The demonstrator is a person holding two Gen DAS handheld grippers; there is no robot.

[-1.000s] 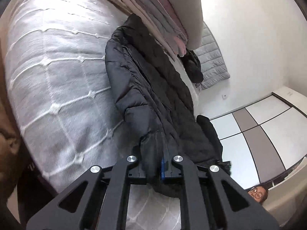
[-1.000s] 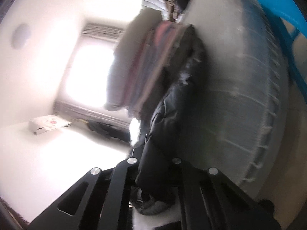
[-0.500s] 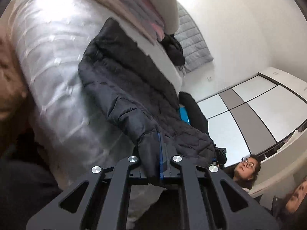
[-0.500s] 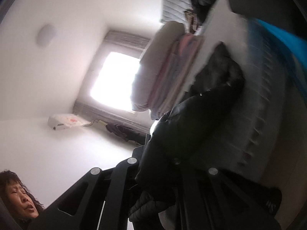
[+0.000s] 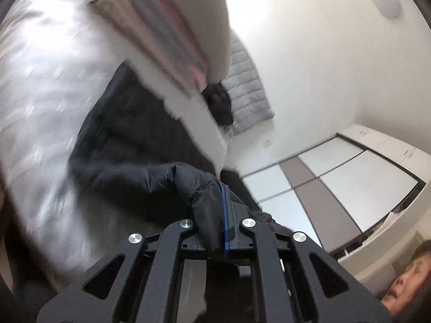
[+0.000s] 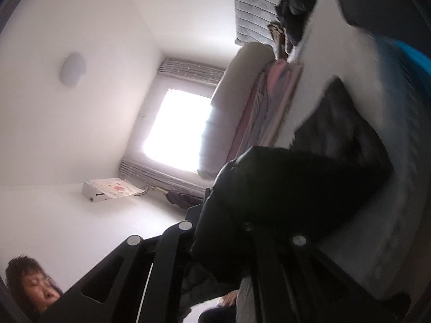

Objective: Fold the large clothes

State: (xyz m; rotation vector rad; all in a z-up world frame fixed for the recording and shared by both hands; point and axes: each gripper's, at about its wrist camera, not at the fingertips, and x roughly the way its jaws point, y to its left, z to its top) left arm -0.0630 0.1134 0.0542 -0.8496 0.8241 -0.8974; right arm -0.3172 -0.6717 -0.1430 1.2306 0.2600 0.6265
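A long black padded coat (image 5: 129, 145) lies along the grey quilted bed (image 5: 45, 86), partly lifted at my end. My left gripper (image 5: 218, 215) is shut on a fold of its hem, the black cloth pinched against a blue pad. In the right wrist view the same coat (image 6: 309, 177) bulges up dark over the fingers. My right gripper (image 6: 219, 231) is shut on another part of that hem, its tips buried in the cloth. The coat's far end rests on the bed.
A stack of folded blankets and a pale pillow (image 5: 188, 27) lies beside the coat on the bed. A grey quilted headboard (image 5: 247, 94) and a dark garment (image 5: 218, 102) sit farther back. A wardrobe (image 5: 336, 177) stands right; a person's head (image 5: 406, 282) shows low right.
Both grippers have risen with the coat's hem, lifting it off the bed. The views have tilted upward, showing more wall, ceiling and window.
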